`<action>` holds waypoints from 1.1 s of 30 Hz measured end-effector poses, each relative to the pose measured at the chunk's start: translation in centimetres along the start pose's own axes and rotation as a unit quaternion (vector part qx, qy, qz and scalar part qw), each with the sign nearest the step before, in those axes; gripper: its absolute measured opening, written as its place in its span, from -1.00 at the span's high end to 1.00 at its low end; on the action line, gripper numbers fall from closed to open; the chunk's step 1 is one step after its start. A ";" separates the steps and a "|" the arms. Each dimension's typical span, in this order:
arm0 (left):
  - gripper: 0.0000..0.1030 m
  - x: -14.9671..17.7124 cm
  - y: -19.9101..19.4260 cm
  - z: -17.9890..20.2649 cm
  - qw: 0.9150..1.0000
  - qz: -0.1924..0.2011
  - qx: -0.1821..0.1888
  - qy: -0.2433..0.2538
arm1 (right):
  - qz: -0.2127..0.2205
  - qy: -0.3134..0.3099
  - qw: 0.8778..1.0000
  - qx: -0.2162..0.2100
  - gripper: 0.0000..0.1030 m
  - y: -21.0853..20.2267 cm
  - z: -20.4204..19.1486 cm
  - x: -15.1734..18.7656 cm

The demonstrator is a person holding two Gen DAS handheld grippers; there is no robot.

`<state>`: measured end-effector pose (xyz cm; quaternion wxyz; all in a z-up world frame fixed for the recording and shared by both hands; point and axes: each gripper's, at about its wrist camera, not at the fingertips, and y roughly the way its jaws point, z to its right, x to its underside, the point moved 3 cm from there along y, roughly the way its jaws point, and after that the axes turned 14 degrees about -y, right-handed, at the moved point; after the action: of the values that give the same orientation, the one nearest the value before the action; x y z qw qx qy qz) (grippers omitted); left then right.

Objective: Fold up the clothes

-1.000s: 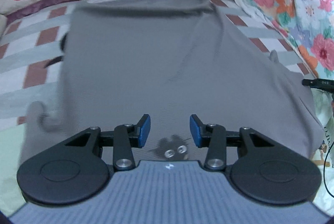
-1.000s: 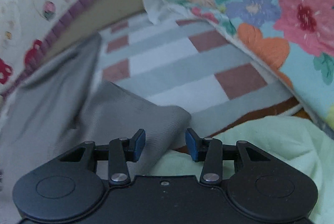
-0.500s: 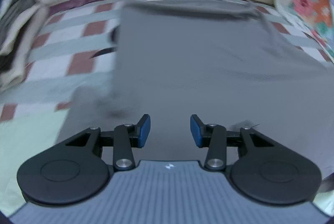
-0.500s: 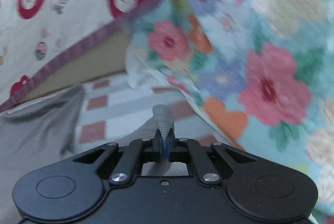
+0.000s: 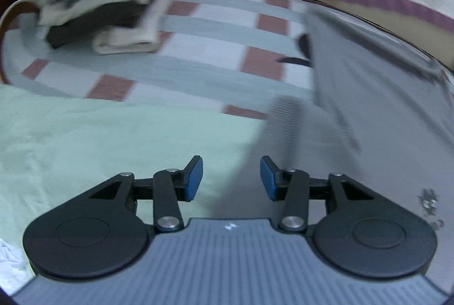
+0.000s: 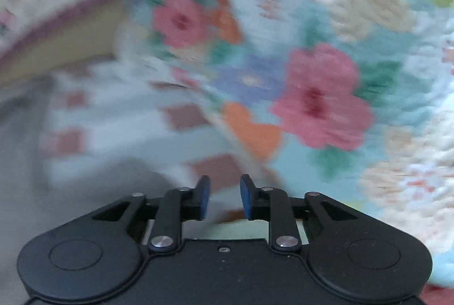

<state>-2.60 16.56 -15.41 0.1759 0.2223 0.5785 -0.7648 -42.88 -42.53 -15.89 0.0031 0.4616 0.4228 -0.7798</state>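
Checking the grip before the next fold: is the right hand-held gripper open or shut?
Open. The right hand-held gripper shows a clear gap between its blue pads, with no cloth between them.

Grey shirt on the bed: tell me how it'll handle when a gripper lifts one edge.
The grey shirt lies draped and creased over the bed, so it will probably flop and sag. It looks thin, so likely light. It won't roll, but a smooth knit could slide off the open left gripper.

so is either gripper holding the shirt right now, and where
No, nothing is held. The left gripper is open over the grey shirt's edge, and the right gripper is open with nothing between its pads.
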 end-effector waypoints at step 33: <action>0.91 -0.4 -3.2 -4.0 0.997 0.066 0.036 0.019 | -0.009 -0.178 0.919 -0.352 0.08 -8.5 -25.8 2.2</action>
<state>-3.40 21.28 -13.59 0.2072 0.2810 0.5374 -0.7677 -28.98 -19.11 -17.49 0.2336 0.2800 0.6670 -0.6497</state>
